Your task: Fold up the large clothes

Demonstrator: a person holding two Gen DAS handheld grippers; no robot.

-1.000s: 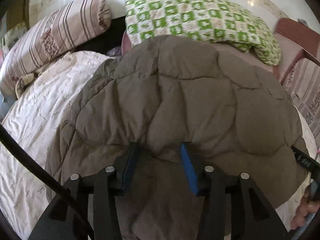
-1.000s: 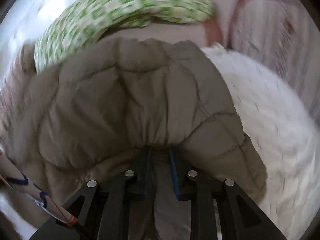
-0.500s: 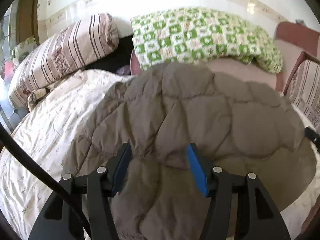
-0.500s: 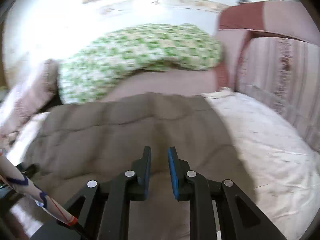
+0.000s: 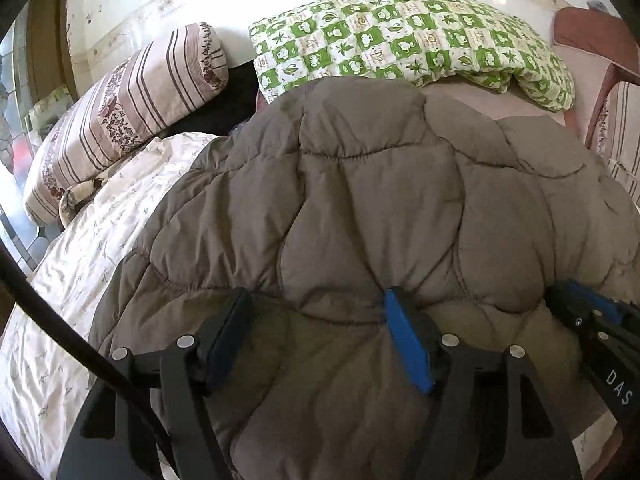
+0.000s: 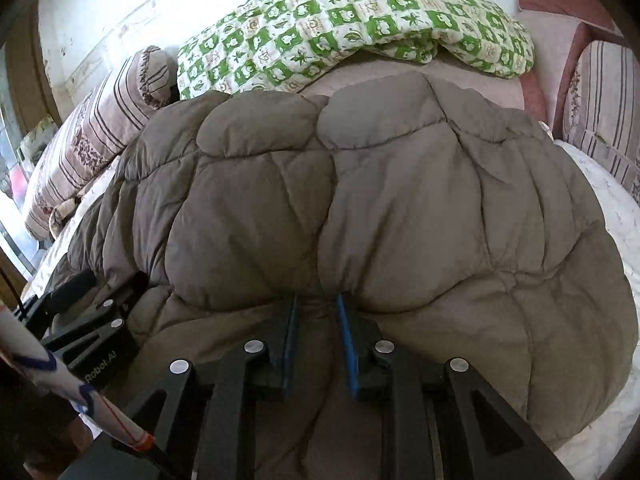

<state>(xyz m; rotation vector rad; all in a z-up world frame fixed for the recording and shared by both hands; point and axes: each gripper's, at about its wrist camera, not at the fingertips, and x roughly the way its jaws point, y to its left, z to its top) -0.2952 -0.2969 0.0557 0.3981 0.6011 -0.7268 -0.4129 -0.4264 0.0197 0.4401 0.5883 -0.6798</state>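
Quilted jacket [image 6: 360, 200] pinched by right claw [image 6: 316, 320]; "Robot.AI"-marked left claw [image 5: 316, 320] spread wide.

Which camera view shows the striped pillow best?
The left wrist view: the striped pillow appears larger there, nearly whole, beside the brown quilted coat. The right wrist view shows it smaller at the left edge, partly hidden behind the coat.

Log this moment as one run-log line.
step: folding | item: brown quilted coat on bed | left gripper: open, straddling coat | right gripper: shut on coat edge
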